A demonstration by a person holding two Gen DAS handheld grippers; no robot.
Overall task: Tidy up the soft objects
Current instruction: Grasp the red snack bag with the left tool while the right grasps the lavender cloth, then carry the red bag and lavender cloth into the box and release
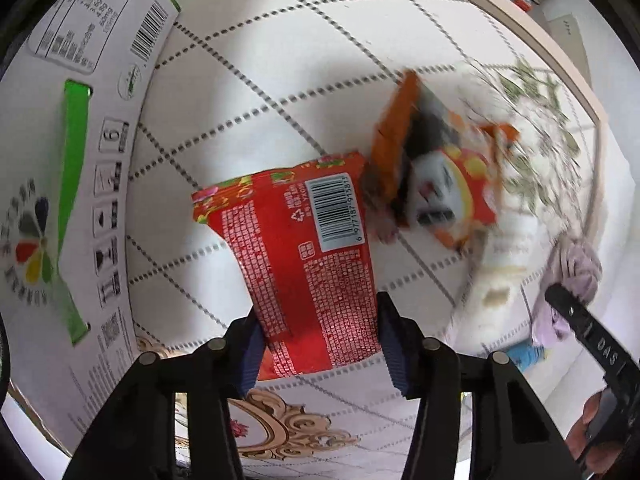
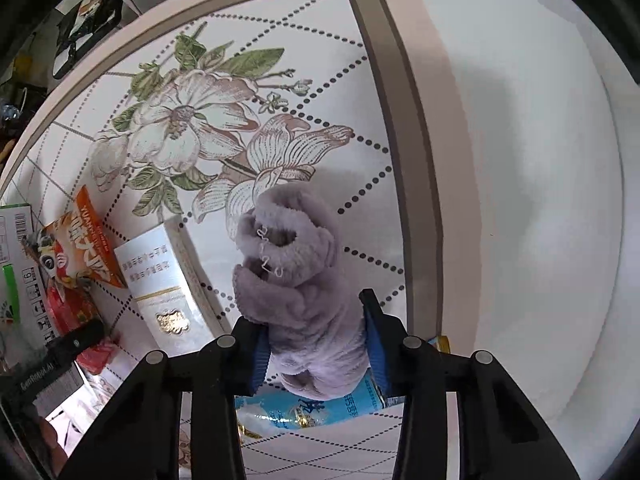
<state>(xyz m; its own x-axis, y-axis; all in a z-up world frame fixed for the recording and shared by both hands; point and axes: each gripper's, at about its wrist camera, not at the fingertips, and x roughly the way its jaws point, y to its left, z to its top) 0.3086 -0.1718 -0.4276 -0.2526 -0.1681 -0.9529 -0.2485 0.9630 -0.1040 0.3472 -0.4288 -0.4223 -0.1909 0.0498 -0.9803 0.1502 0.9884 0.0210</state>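
My left gripper is shut on a red snack packet with a barcode, held above the patterned table. An orange snack bag with a cartoon face lies just beyond it. My right gripper is shut on a lilac fluffy cloth, held above the floral table. The cloth and the right gripper also show at the right of the left wrist view. The red packet, the orange bag and the left gripper show at the left of the right wrist view.
A white carton with a green strip and barcode stands close on the left. A white and gold box lies beside the orange bag. A blue packet lies under the cloth. The table edge runs on the right, with white floor beyond.
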